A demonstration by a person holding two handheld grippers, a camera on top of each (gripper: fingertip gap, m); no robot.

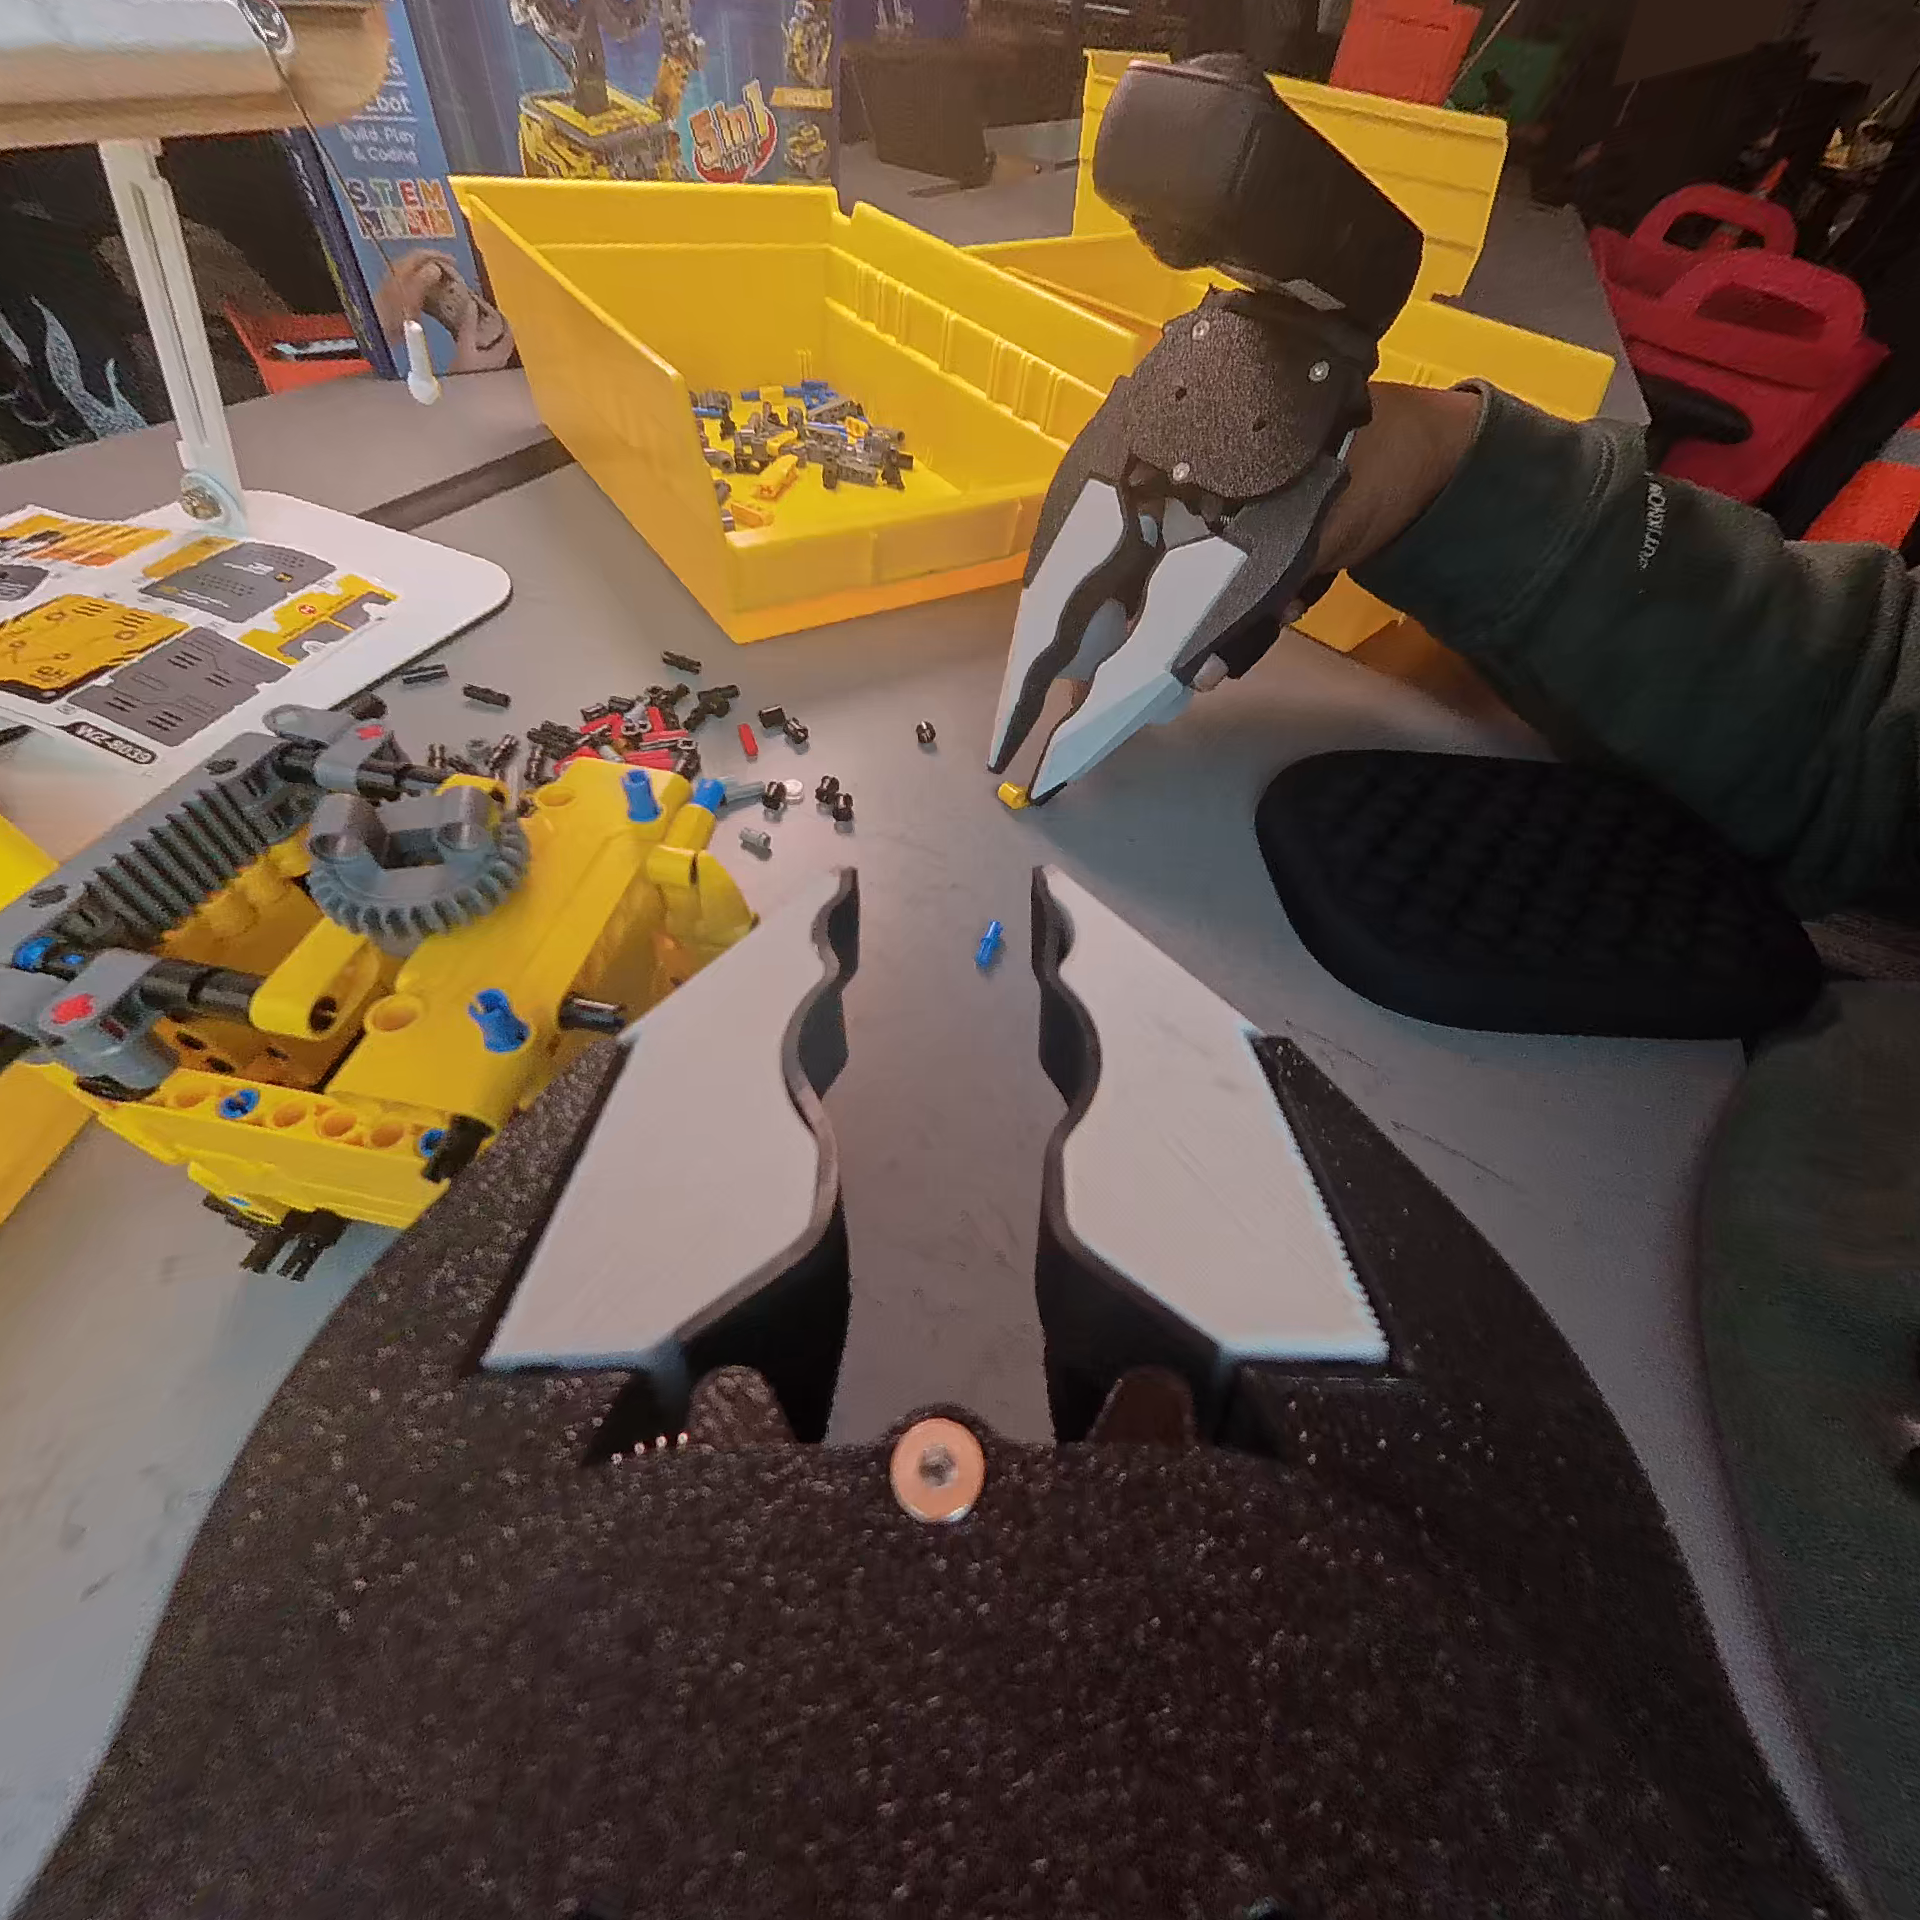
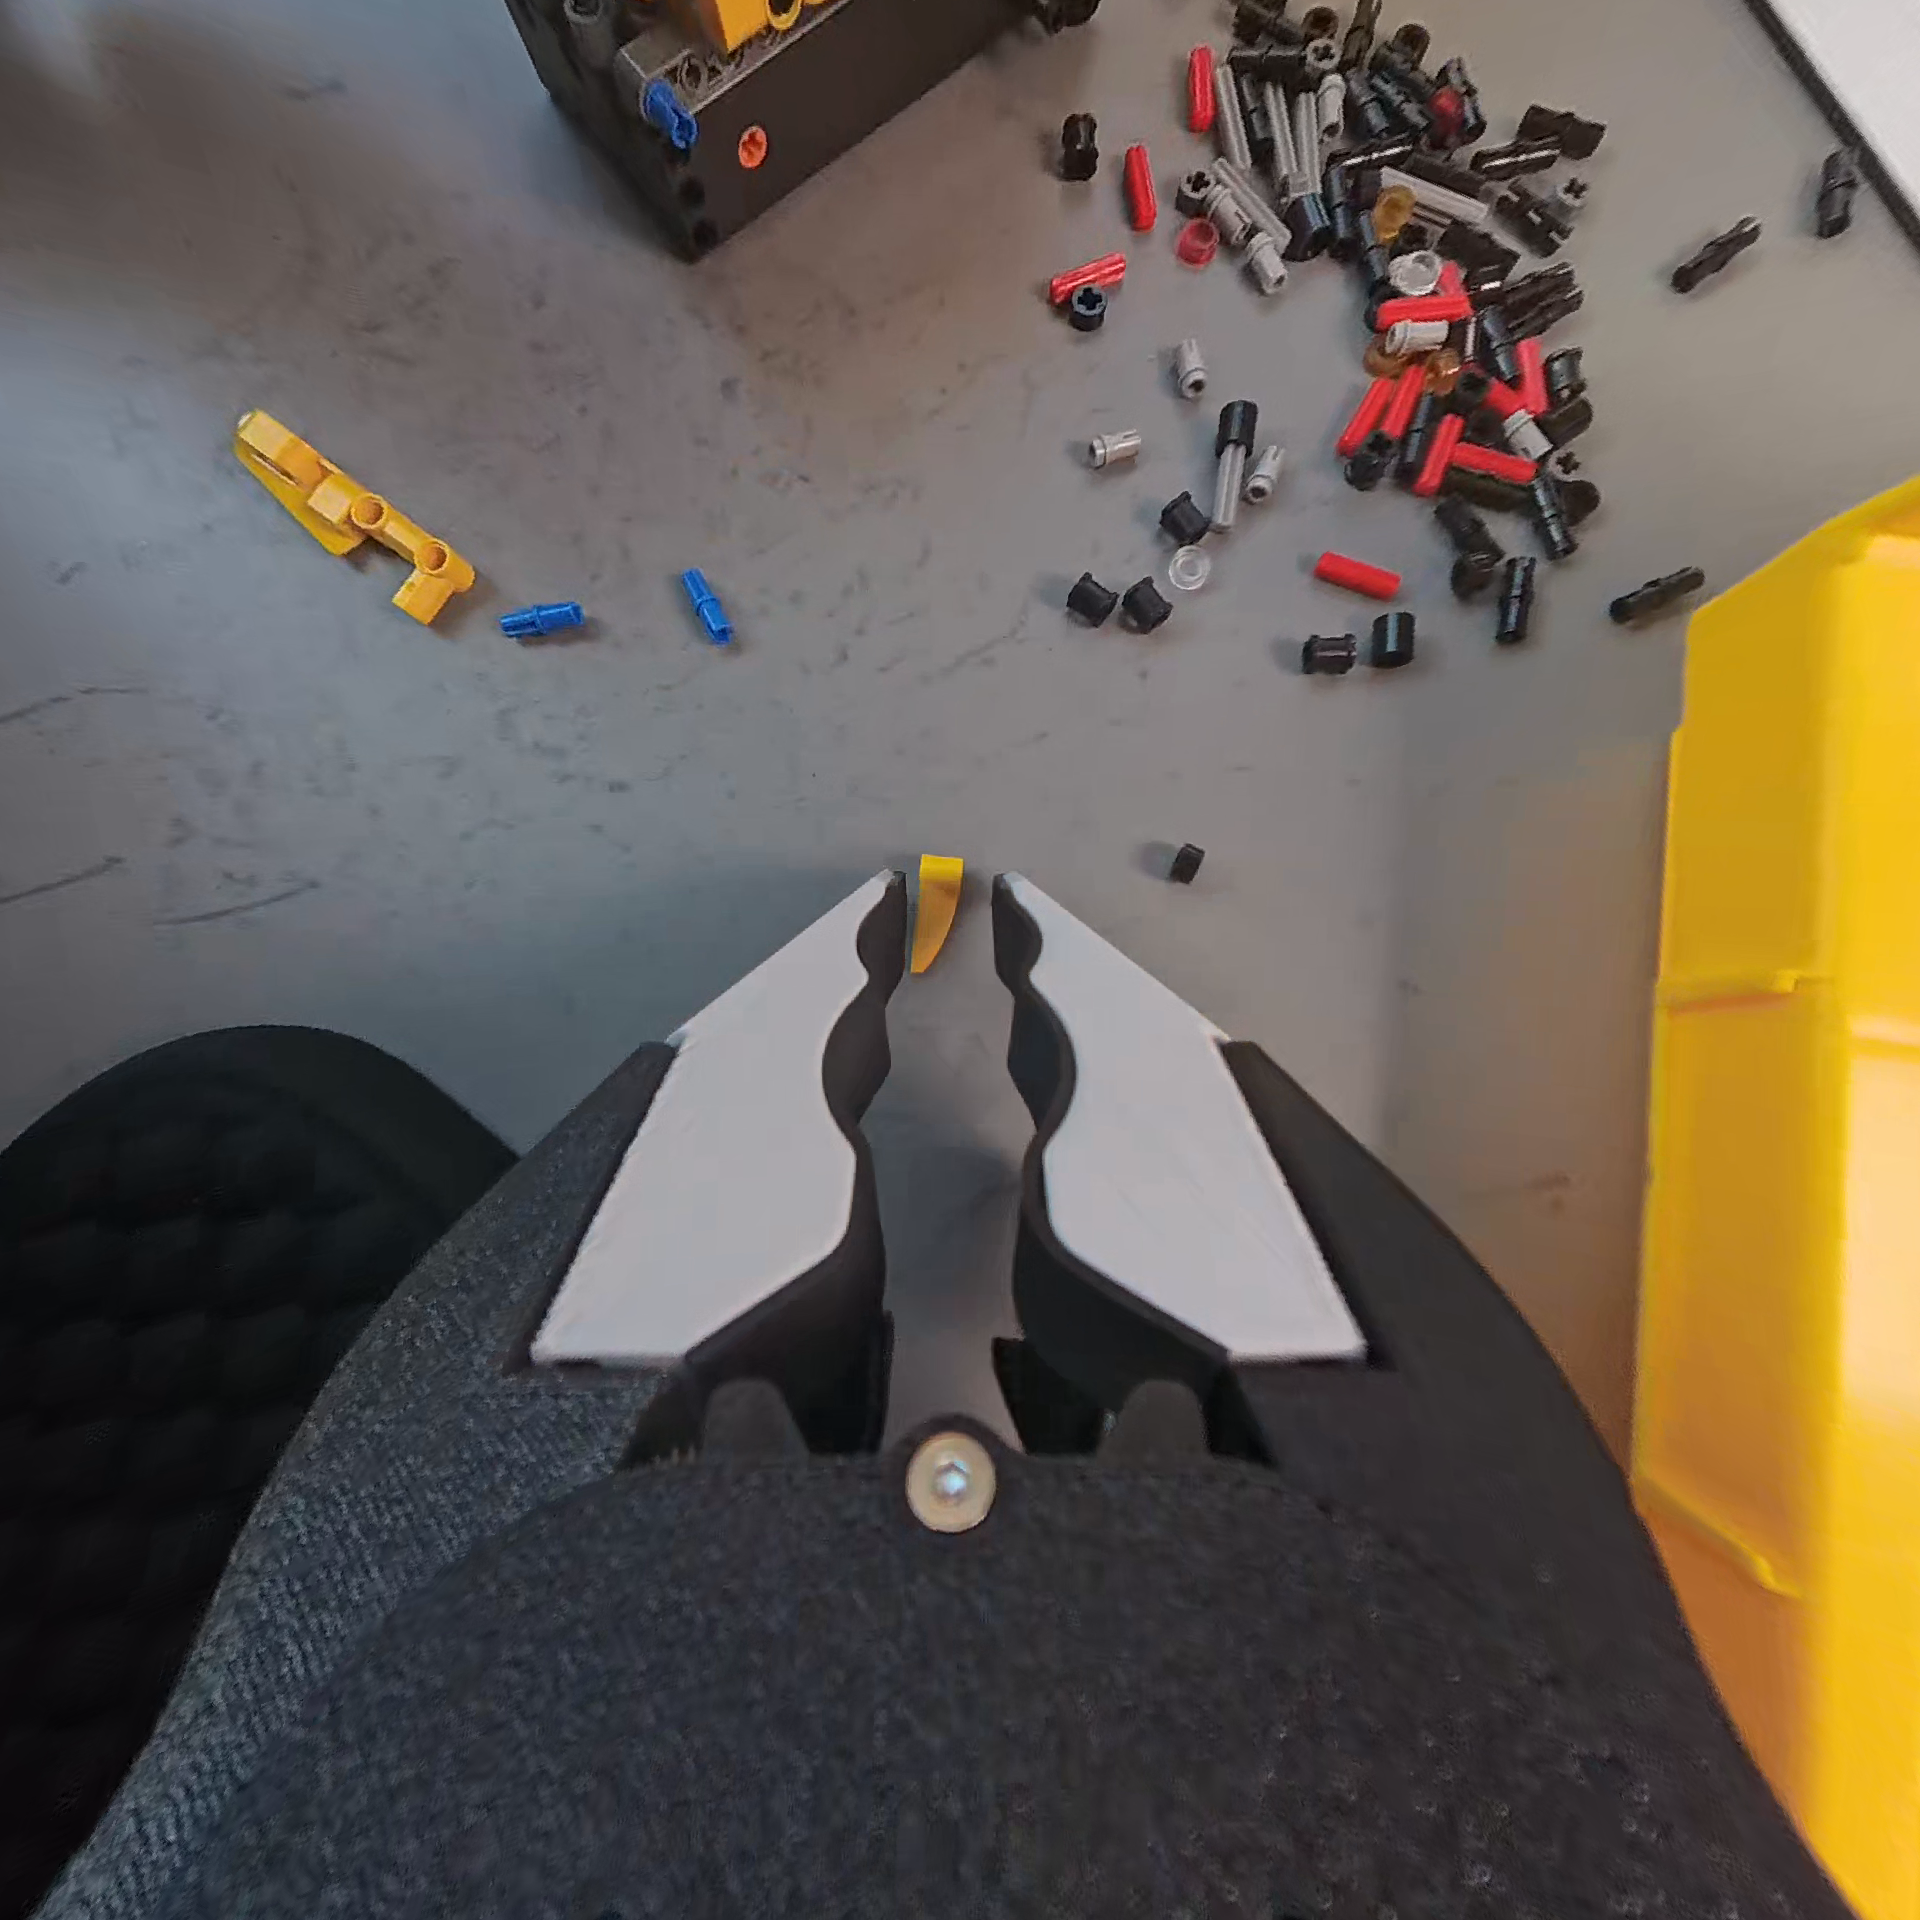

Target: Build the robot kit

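Observation:
My right gripper (image 2: pixel 945 885) points down at the grey table, jaws slightly apart around a small yellow curved piece (image 2: pixel 938 914) that lies between the fingertips, close to the left finger. It also shows in the left wrist view (image 1: pixel 1023 784), tips at the yellow piece (image 1: pixel 1012 796). My left gripper (image 1: pixel 943 891) is open and empty, low over the table. A blue pin (image 1: pixel 989 941) lies just ahead of its right finger. A partly built yellow and grey toy model with a gear (image 1: pixel 364 935) sits just left of it.
Loose black, red and grey pins (image 2: pixel 1434 312) are scattered on the table. A yellow connector piece (image 2: pixel 353 514) and two blue pins (image 2: pixel 540 620) lie to the left. A yellow bin (image 1: pixel 623 364) holds more parts. Nearby are an instruction sheet (image 1: pixel 156 623) and a black pad (image 1: pixel 1527 894). The gap from one gripper's tips to the other's is roughly 15 cm. The blue pin (image 1: pixel 989 941) sits 7 cm or so from the ends of my right fingers. It turns up in the right wrist view (image 2: pixel 727 620) as well.

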